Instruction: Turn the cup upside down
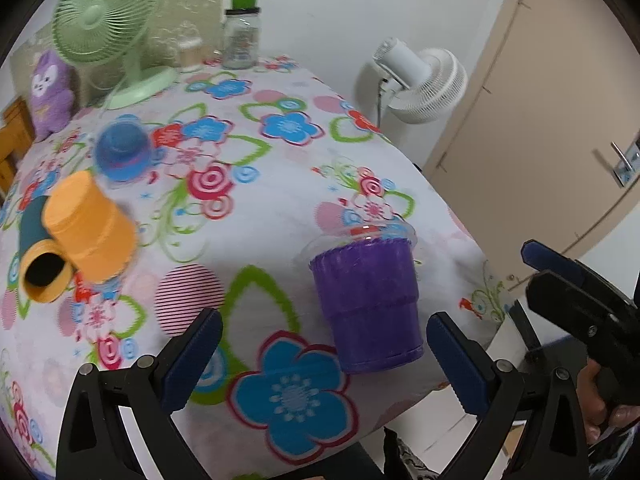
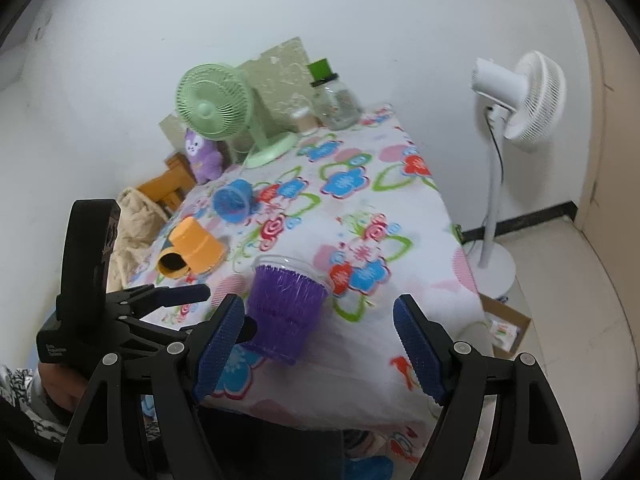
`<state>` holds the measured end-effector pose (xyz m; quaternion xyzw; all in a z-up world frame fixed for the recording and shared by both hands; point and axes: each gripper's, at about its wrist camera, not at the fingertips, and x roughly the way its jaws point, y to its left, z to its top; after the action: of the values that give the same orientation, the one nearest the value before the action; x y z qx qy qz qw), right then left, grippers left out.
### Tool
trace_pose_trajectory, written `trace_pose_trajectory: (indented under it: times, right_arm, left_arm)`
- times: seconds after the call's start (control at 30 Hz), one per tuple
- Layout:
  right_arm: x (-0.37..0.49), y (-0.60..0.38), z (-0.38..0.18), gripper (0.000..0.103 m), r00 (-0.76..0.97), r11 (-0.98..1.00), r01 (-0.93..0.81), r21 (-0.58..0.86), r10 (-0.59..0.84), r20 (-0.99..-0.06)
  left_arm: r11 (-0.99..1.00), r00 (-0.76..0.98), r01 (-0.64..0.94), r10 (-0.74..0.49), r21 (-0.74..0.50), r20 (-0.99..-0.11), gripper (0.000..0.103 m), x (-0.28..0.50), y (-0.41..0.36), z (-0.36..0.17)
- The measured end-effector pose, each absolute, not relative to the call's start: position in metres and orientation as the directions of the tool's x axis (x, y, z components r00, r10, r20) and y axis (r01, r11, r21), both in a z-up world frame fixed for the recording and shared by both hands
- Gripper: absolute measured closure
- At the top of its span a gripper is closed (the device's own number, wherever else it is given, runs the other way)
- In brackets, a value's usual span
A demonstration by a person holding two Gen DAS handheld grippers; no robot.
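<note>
On the flowered tablecloth point(image 1: 280, 184), near its front edge, stands the purple cup point(image 1: 370, 304) — mouth toward the cloth, base uppermost, a clear plastic rim around its mouth. Both grippers hover just in front of it, apart from it: the left gripper point(image 1: 324, 356) with jaws wide, the right gripper point(image 2: 318, 344) likewise spread wide — neither holds anything.

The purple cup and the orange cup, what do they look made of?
Purple cup: apparently clear glossy plastic around a purple ribbed liner; its see-through rim shows above the purple. Orange cup: opaque and matte, plastic or paper; blur leaves that open.
</note>
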<state>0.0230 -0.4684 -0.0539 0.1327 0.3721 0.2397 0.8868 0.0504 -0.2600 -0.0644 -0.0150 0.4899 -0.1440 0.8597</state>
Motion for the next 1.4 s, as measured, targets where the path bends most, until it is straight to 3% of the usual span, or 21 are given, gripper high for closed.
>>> trace_pose_trajectory:
  times: [0.43,0.8,0.9,1.0,1.13,1.27,1.4]
  right_arm:
    - [0.012,-0.498,-0.068,0.023,0.628,0.872,-0.239,0.428,0.475,-0.616]
    - [0.008,-0.51,-0.077,0.023,0.625,0.873,-0.206,0.442,0.465,-0.628]
    - [0.009,-0.514,-0.081,0.023,0.624,0.871,-0.189,0.453,0.463,-0.63]
    - [0.012,-0.515,-0.085,0.023,0.618,0.867,-0.18,0.464,0.467,-0.633]
    - [0.014,-0.513,-0.087,0.023,0.611,0.865,-0.185,0.466,0.472,-0.635]
    - [0.015,-0.511,-0.087,0.023,0.608,0.866,-0.188,0.464,0.474,-0.638]
    - [0.015,-0.509,-0.087,0.023,0.608,0.865,-0.19,0.465,0.475,-0.636]
  left_arm:
    - [0.933,0.415,0.319,-0.294,-0.164,-0.861,0.0,0.064,-0.3,-0.09]
    - [0.935,0.383,0.302,-0.297,-0.185,-0.875,0.0,0.066,-0.303,-0.105]
    - [0.938,0.377,0.288,-0.294,-0.191,-0.878,0.005,0.067,-0.301,-0.106]
    - [0.943,0.378,0.279,-0.282,-0.182,-0.882,0.016,0.068,-0.298,-0.106]
    - [0.951,0.394,0.259,-0.262,-0.168,-0.881,0.038,0.066,-0.291,-0.103]
    - [0.955,0.392,0.254,-0.249,-0.157,-0.886,0.046,0.066,-0.286,-0.103]
    - [0.951,0.374,0.256,-0.261,-0.172,-0.89,0.047,0.065,-0.282,-0.101]
